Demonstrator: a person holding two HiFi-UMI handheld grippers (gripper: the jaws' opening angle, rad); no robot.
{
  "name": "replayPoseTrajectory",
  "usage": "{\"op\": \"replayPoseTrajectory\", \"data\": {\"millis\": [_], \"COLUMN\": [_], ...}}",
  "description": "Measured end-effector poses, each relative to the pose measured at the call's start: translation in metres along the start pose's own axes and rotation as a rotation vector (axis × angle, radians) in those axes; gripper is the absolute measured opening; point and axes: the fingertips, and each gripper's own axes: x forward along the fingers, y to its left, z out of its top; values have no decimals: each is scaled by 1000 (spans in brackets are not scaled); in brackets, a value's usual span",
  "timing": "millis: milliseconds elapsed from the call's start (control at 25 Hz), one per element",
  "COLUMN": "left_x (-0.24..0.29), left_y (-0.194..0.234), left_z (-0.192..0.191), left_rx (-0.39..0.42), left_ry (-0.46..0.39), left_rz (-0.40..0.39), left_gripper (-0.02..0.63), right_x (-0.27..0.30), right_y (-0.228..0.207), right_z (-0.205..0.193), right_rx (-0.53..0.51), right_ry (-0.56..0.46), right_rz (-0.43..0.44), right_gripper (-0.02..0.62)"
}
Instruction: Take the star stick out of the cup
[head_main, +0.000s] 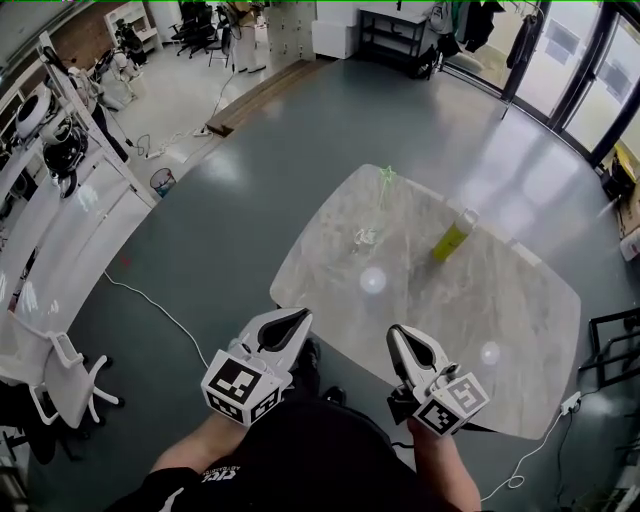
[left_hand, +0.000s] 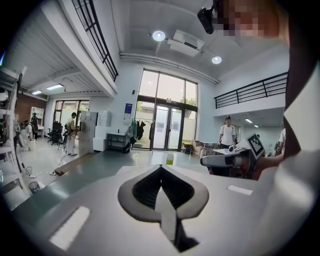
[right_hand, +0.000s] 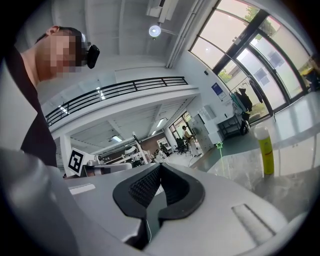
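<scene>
Two claws: held side by side at the near edge of the table (head_main: 500, 300), apart from each other, both pointing out across it.
Left claw (head_main: 301, 317): pressed together. In the left gripper view its dark pads (left_hand: 145, 187) meet at the tips, with nothing between them.
Right claw (head_main: 396, 333): also pressed together. In the right gripper view the pads (right_hand: 142, 186) close tip to tip and pinch nothing.
Star stick (head_main: 385, 176): well ahead of both claws, on the far part of the table. It has a green star on top and a thin stem slanting down toward the cup; the lower stem is too faint to follow. From the left claw it shows ahead and a little left of the tips (left_hand: 135, 156). From the right claw it shows ahead and to the right (right_hand: 219, 146).
Cup (head_main: 364, 238): clear, standing on the table ahead of the gap between the two claws, nearer to them than the star is, touched by neither.
Bottle (head_main: 452, 238): yellow-green and upright, ahead of the right claw, beside the cup on its right but apart from it.
Table: pale marbled top with rounded corners.
Each claw seen from the other: the right claw shows at the right of the left gripper view, and the left claw's marker cube (right_hand: 75, 161) at the left of the right gripper view.
Chair (head_main: 60, 370): white, on the floor well to the left of the left claw.
</scene>
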Motion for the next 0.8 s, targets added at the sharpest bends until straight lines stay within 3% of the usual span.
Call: {"op": "replayPoseTrajectory", "data": {"millis": [320, 800], "left_x": [59, 150], "left_y": [44, 112], "left_z": [18, 42], "left_rx": [-29, -2], "left_ry": [-10, -15], "left_rz": [-62, -193], "left_gripper": [2, 2], "right_x": [50, 140], "right_y": [-34, -78], "right_z": [22, 48], "right_rx": [0, 32], "right_ry": [9, 8], "right_rz": [-41, -129], "right_gripper": [14, 14]}}
